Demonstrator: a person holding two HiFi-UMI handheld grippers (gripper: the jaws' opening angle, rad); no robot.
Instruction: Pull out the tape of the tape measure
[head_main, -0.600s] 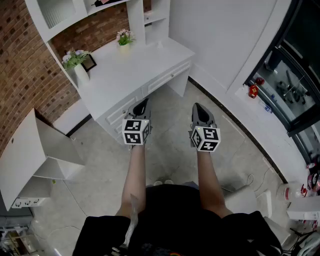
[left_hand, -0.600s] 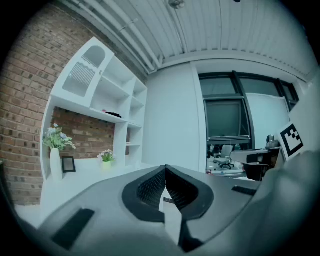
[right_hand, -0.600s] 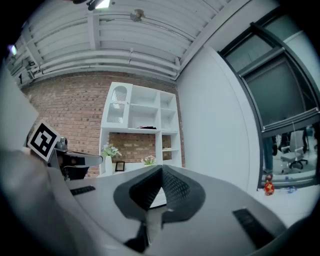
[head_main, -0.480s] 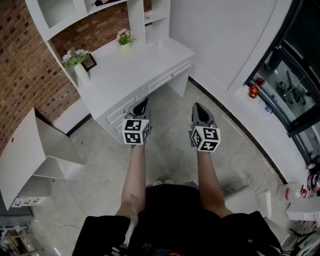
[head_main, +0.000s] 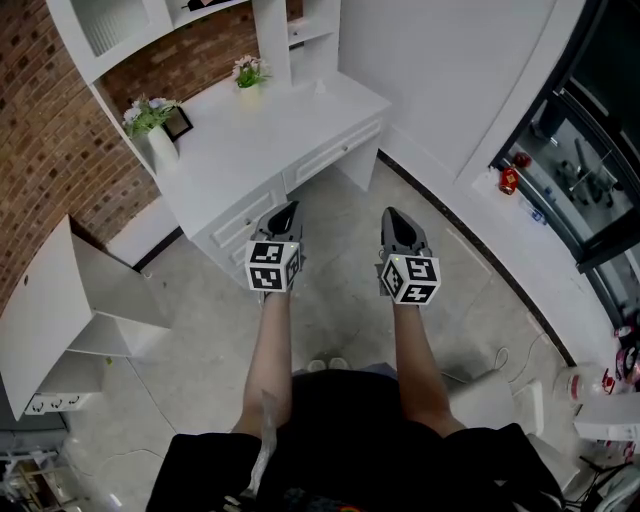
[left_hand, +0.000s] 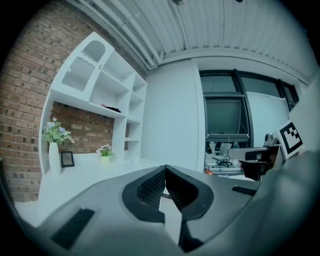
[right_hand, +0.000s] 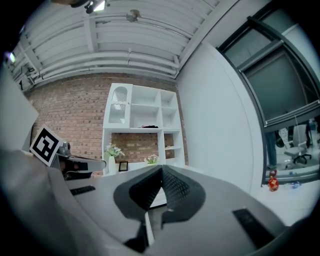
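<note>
Tape measure out of my sight, where it lies I cannot tell; white bench (head_main: 250, 140) ahead.
I hold left gripper (head_main: 285, 211) and right gripper (head_main: 392, 215) side by side over the floor (head_main: 335, 300), each one's fingers pressed together on nothing.

A white table (head_main: 265, 140) carries a tall white vase of flowers (head_main: 160, 143), with a small dark picture frame (head_main: 181, 124) just beside it. A little pot of flowers (head_main: 248, 78) stands well apart from them, at the table's back edge.
</note>
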